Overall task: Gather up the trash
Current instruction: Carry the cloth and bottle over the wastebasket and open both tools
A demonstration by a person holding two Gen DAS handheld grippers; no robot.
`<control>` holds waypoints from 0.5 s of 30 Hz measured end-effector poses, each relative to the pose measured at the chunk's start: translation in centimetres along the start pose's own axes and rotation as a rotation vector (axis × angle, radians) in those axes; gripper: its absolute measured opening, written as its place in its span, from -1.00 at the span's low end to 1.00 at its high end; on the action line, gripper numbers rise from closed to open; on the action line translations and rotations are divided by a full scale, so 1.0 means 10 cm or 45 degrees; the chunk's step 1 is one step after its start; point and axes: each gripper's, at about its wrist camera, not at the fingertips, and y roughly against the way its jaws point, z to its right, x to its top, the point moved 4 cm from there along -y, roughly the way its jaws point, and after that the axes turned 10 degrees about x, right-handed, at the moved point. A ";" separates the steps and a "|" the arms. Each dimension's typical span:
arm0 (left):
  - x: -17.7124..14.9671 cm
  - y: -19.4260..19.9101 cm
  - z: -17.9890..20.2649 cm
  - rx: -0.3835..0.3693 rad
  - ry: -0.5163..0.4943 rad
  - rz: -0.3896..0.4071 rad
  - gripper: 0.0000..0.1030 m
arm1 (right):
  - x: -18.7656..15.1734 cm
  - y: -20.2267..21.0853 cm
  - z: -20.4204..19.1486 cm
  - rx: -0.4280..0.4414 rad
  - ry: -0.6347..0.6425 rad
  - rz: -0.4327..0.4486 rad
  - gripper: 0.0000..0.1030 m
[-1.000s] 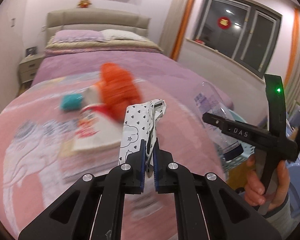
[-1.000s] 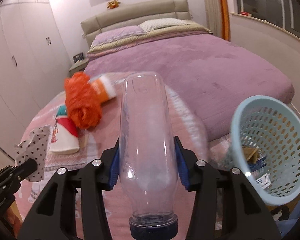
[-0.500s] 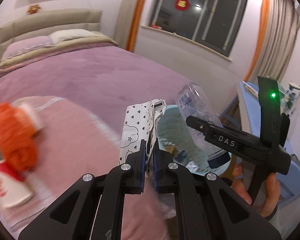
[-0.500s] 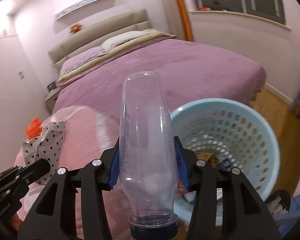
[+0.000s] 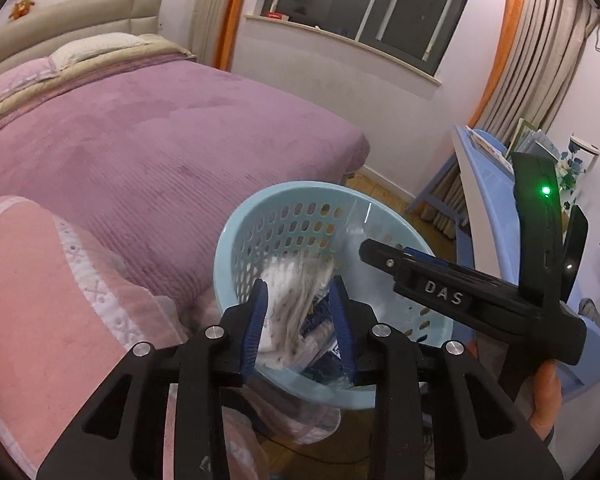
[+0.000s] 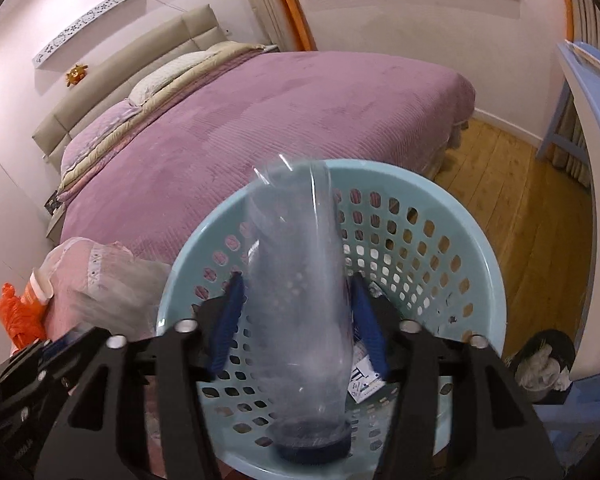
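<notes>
Two pieces of trash hung over one light-blue perforated basket (image 6: 452,216) beside the bed (image 6: 300,112). Item one: a clear plastic bottle (image 6: 300,296), cap end down, blurred, between the right gripper (image 6: 296,320) fingers; jaws were opening, blue pads apparently clear of its sides. Item two: a white wrapper with dark heart print (image 5: 292,312), blurred, between the left gripper (image 5: 298,324) fingers above the basket's interior; jaws were opening, pads spread off it. Basket held paper scraps at bottom. Surroundings: purple bedspread, pink blanket (image 5: 40,300) at the near edge, orange bag (image 6: 18,312) on it, wooden floor (image 6: 512,184), blue desk (image 5: 484,200).
</notes>
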 end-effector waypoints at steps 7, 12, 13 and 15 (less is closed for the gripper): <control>-0.11 0.27 -0.10 0.015 0.006 0.039 -0.25 | -0.05 0.09 -0.04 0.018 0.024 0.026 0.11; -0.16 0.52 -0.30 0.029 0.063 0.084 -0.25 | -0.10 0.18 -0.29 0.053 0.072 0.036 0.11; -0.18 0.60 -0.36 0.036 0.079 0.097 -0.25 | -0.12 0.20 -0.35 0.065 0.084 0.039 0.11; -0.22 0.72 -0.46 0.048 0.107 0.121 -0.25 | -0.15 0.25 -0.48 0.083 0.109 0.047 0.11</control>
